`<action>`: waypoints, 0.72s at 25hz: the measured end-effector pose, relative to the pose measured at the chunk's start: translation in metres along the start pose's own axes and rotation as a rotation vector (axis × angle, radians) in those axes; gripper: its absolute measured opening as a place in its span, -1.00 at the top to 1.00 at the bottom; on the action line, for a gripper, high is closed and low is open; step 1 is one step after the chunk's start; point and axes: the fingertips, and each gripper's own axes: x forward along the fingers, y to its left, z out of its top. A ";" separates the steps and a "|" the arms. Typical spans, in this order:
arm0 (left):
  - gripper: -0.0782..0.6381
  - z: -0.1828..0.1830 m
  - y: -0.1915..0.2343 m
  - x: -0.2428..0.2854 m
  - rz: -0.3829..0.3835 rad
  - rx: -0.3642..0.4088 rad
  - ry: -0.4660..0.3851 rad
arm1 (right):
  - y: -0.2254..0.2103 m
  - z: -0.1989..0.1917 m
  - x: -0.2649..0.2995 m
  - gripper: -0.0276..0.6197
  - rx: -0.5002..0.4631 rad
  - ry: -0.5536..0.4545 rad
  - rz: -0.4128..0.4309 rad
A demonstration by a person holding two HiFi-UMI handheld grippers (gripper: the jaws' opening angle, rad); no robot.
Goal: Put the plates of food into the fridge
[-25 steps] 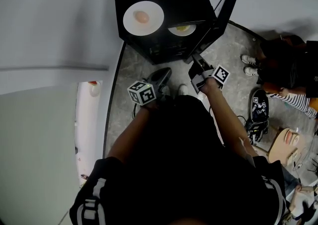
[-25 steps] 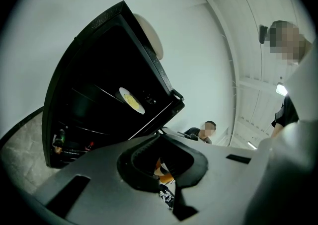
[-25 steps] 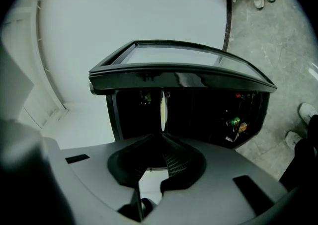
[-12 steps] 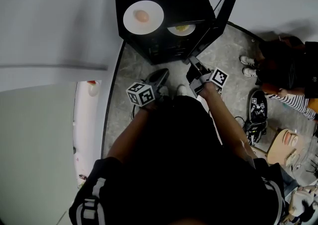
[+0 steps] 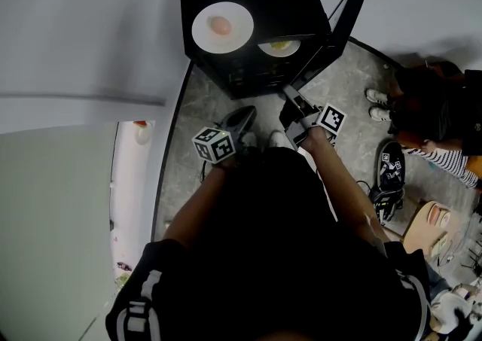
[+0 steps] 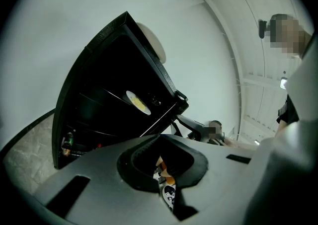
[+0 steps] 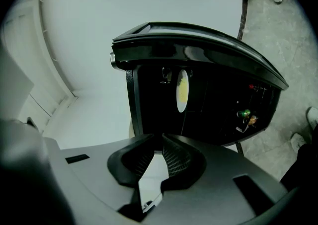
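Note:
A black mini fridge (image 5: 248,8) stands on the floor with its door (image 5: 348,10) swung open to the right. A white plate with pink food (image 5: 221,27) lies on the fridge's top. A second plate with yellow food (image 5: 280,47) rests on a shelf inside, also visible in the left gripper view (image 6: 137,103) and the right gripper view (image 7: 182,90). My left gripper (image 5: 242,116) hangs shut and empty in front of the fridge. My right gripper (image 5: 289,95) is shut and empty near the door's lower edge. Both point at the open fridge.
Small bottles or cans (image 7: 246,114) sit low inside the fridge. A seated person's shoes (image 5: 379,98) and loose sneakers (image 5: 392,165) lie on the grey stone floor (image 5: 218,98) to the right. A white wall (image 5: 90,23) runs behind and left of the fridge.
The head view has shifted slightly. Both grippers stay nearly where they were, jaws unchanged, and both plates are unmoved.

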 end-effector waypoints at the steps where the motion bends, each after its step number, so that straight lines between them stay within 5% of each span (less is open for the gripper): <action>1: 0.72 0.000 0.000 0.000 0.002 0.000 -0.003 | 0.002 -0.001 0.002 0.78 0.002 0.008 0.005; 18: 0.72 0.010 0.008 -0.011 0.036 -0.021 -0.064 | 0.039 -0.024 0.042 0.77 0.008 0.111 0.085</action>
